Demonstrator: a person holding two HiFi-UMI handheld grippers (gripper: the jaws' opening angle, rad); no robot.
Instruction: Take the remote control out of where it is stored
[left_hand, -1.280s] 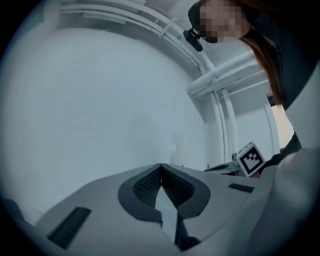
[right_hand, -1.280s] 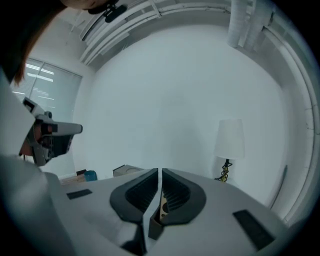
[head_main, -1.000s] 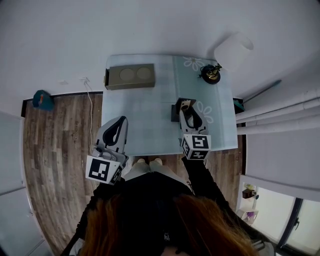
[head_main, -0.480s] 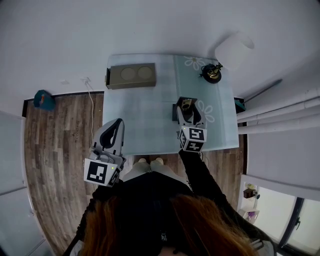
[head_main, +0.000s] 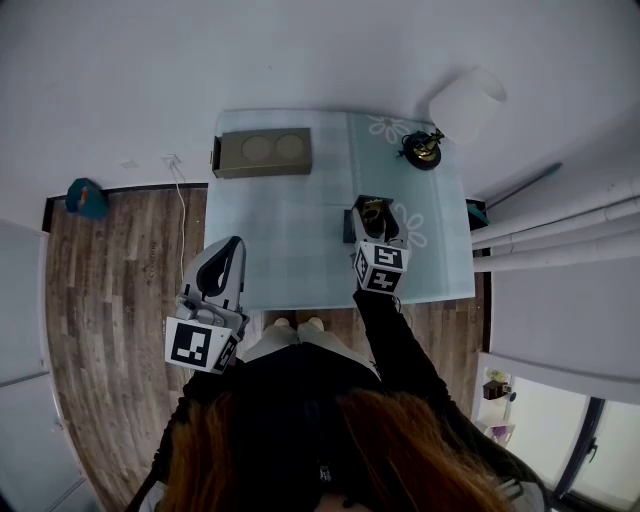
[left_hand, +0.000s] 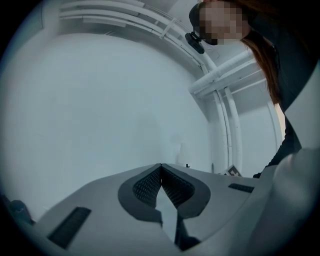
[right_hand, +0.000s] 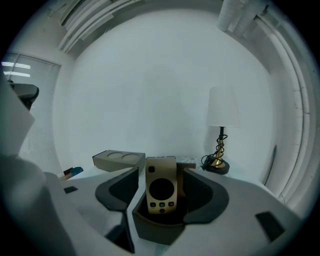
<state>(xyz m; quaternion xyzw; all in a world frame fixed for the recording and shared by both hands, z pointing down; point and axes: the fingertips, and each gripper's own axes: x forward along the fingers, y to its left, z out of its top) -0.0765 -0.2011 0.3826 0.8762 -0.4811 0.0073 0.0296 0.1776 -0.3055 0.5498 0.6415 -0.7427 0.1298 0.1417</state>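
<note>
The beige remote (right_hand: 161, 190) stands upright in a dark holder (right_hand: 155, 227) on the pale glass table (head_main: 290, 230). In the head view the remote (head_main: 373, 211) sits at the table's right middle. My right gripper (right_hand: 160, 172) straddles it, one jaw on each side. The jaws are opening, and there is a gap between each pad and the remote. From above, the right gripper (head_main: 377, 230) reaches over the holder from the near edge. My left gripper (head_main: 228, 255) hangs off the table's near-left corner, above the floor. It (left_hand: 161, 167) is shut on nothing and points at a bare wall.
A flat tan box (head_main: 262, 152) with two round recesses lies at the table's far left. A lamp (head_main: 425, 145) with a white shade and coiled cord stands at the far right corner. On the wooden floor at left lie a teal object (head_main: 88, 198) and a cable (head_main: 180, 205).
My right gripper has moved forward over the table, and its jaws have spread on either side of the remote. The left gripper has drifted slightly toward me.
</note>
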